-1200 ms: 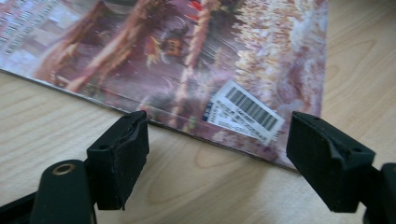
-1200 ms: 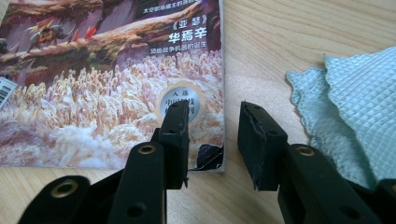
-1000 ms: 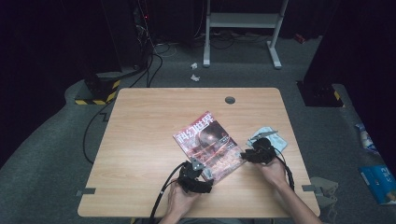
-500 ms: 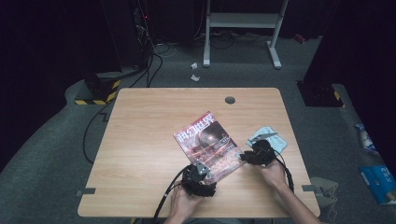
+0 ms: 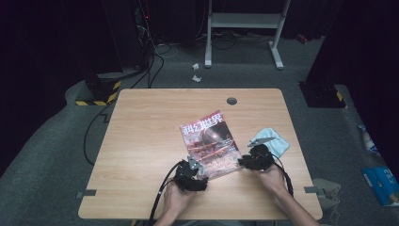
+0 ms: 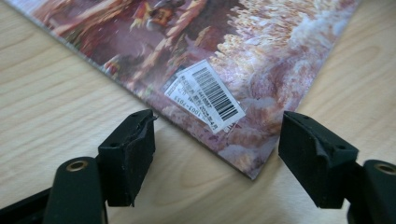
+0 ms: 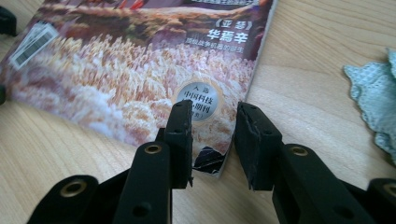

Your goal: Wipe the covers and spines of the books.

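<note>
A magazine [image 5: 211, 144] lies flat on the worktop [image 5: 141, 141], a little toward 4 o'clock from its middle, tilted so its title end points to about 1 o'clock.

The left tool [image 5: 194, 175] sits at the magazine's 7 o'clock corner. In the left gripper view the left tool [image 6: 217, 147] has its jaws spread wide, one on each side of that corner. The magazine [image 6: 196, 60] shows a barcode label [image 6: 205, 95] just inside the corner. Both jaws are low over the wood, and neither is seen touching the cover.

The right tool [image 5: 248, 161] is at the magazine's 5 o'clock corner. In the right gripper view the right tool [image 7: 212, 140] has its jaws brought near each other with a narrow gap left between them, set over the magazine [image 7: 140, 70] at its near corner, close to a round silver seal [image 7: 200, 97]. That corner looks lifted or curled off the worktop between the jaws; I cannot tell whether they pinch it.

A pale blue cloth [image 5: 275, 141] lies just beside the right tool at about 2 o'clock from it, apart from the magazine.
</note>
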{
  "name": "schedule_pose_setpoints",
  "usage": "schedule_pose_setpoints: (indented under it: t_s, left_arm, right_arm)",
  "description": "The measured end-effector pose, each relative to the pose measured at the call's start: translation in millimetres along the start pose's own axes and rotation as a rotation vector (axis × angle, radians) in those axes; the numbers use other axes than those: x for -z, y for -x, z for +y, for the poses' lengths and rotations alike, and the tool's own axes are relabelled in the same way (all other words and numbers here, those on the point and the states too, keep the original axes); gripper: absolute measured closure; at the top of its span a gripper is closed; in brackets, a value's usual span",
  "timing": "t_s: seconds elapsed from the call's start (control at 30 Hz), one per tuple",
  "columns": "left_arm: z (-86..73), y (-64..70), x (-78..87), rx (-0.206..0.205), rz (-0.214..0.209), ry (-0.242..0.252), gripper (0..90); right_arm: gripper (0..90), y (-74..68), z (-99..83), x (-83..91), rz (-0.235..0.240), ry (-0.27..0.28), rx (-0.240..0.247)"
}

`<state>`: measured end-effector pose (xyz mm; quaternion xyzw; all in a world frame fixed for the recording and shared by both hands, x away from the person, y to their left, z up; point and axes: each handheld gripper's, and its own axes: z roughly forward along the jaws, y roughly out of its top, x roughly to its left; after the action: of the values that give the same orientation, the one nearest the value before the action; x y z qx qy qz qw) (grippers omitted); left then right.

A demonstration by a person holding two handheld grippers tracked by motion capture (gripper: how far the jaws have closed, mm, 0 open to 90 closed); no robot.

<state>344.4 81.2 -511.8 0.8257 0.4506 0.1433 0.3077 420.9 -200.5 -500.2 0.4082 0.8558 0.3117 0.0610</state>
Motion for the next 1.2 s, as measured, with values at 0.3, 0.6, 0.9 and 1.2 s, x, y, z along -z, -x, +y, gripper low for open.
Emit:
schedule_pose_setpoints:
  t_s: [0.3,0.6,0.9,1.2]
  left_arm:
    - [2.3,-28.0,-0.4,0.055,0.021,0.018,30.7]
    - [9.5,-50.3,-6.2,0.108,0.014,0.038,30.5]
    - [10.9,-64.7,-7.9,0.134,0.035,0.052,31.1]
    - [7.2,-69.9,-0.3,0.141,0.064,0.069,29.3]
  right_arm:
    - [66.9,-9.1,0.3,-4.0,0.009,0.012,0.011]
    - [66.7,-16.6,4.5,-10.8,-0.009,0.037,0.009]
    - [66.6,-21.2,9.5,-18.7,-0.010,0.059,0.002]
    - [64.2,-14.0,11.4,-1.0,-0.081,0.128,-0.001]
